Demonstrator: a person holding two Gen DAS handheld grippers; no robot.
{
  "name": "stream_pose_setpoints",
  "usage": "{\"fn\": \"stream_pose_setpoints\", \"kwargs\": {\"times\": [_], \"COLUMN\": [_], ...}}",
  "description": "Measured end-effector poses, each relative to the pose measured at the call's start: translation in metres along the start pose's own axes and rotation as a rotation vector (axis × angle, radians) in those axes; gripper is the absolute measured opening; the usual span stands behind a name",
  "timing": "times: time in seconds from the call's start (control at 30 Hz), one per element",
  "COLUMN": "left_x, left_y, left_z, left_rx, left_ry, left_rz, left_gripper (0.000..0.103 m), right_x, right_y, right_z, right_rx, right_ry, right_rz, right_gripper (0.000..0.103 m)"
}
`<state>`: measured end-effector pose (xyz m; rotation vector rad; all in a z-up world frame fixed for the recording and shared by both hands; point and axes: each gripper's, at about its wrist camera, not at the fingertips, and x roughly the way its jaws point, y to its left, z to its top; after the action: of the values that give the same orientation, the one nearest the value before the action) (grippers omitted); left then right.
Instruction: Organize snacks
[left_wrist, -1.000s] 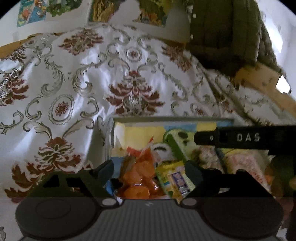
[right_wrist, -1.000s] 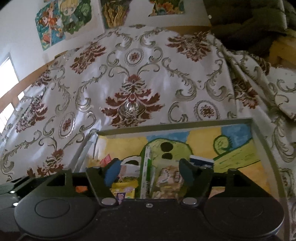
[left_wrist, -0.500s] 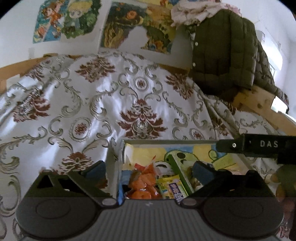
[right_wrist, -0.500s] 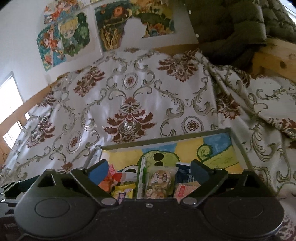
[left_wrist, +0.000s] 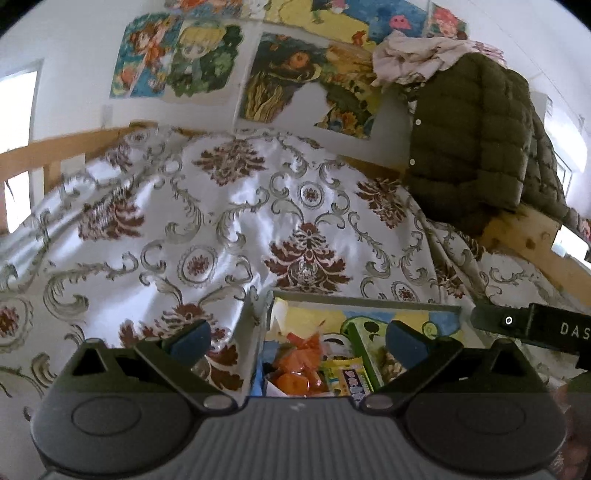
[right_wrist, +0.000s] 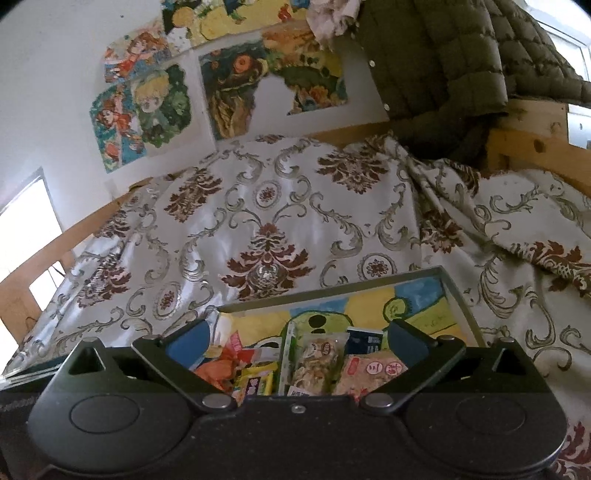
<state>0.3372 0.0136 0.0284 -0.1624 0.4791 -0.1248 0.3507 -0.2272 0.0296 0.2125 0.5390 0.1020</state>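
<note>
A grey-rimmed box (left_wrist: 362, 300) lined with a cartoon picture lies on the bed and holds the snacks. In the left wrist view I see orange packets (left_wrist: 299, 369), a yellow packet (left_wrist: 347, 376) and a green carton (left_wrist: 364, 354). My left gripper (left_wrist: 297, 334) hangs open above the box's left end with nothing between its fingers. In the right wrist view the box (right_wrist: 332, 291) shows a clear biscuit pack (right_wrist: 317, 362), a pink packet (right_wrist: 373, 373) and a dark blue packet (right_wrist: 364, 339). My right gripper (right_wrist: 297, 332) is opening wide over them and touches none.
A white bedspread (left_wrist: 229, 229) with red and grey ornaments covers the bed all round the box. An olive padded jacket (left_wrist: 472, 147) hangs over a wooden bed frame (left_wrist: 532, 240) at the right. Posters (left_wrist: 177, 59) cover the wall behind. The right gripper's black body (left_wrist: 535, 326) juts in at the right.
Both grippers have drawn back and risen from the box, and their jaws have spread wider. The views have tilted up, so more wall and posters show.
</note>
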Motion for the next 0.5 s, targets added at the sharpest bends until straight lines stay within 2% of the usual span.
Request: {"fn": "stream_pose_setpoints", "kwargs": {"times": [0.23, 0.5], "left_x": [-0.03, -0.097], "left_y": [-0.015, -0.021], "left_z": [-0.011, -0.042], "left_rx": [-0.002, -0.045], "left_ry": [-0.037, -0.079], "left_rz": [0.049, 0.111], "left_gripper": [0.103, 0.103], "right_x": [-0.032, -0.088], "right_y": [-0.002, -0.003], "right_z": [-0.013, -0.035], "right_rx": [-0.033, -0.073], "right_ry": [-0.015, -0.027], "right_rz": [-0.002, 0.0], "right_gripper": [0.102, 0.102]}}
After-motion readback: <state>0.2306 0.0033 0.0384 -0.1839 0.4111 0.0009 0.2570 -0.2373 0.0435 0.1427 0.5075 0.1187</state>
